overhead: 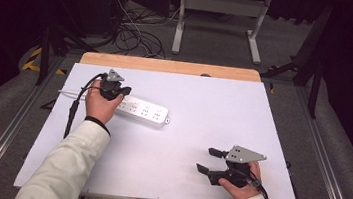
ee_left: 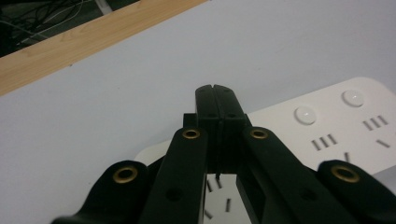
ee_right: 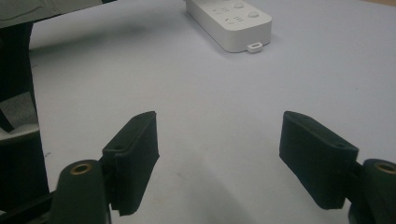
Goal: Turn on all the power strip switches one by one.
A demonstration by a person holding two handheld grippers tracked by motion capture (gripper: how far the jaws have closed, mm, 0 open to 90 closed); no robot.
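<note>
A white power strip (overhead: 143, 111) lies on the white table (overhead: 203, 107), left of the middle. My left gripper (overhead: 124, 91) hovers over the strip's left end, jaws pressed together with nothing between them. In the left gripper view the shut tips (ee_left: 216, 91) hang above the strip's sockets (ee_left: 341, 130). My right gripper (overhead: 210, 160) rests low at the front right, jaws spread wide and empty. In the right gripper view its two pads (ee_right: 135, 158) stand apart over bare table, with the power strip (ee_right: 231, 21) far ahead.
A wooden edge (overhead: 170, 66) runs along the table's far side. Beyond it, cables (overhead: 134, 34) and a white stand's legs (overhead: 218, 21) lie on the floor. A white cord (overhead: 69, 93) leaves the strip toward the left.
</note>
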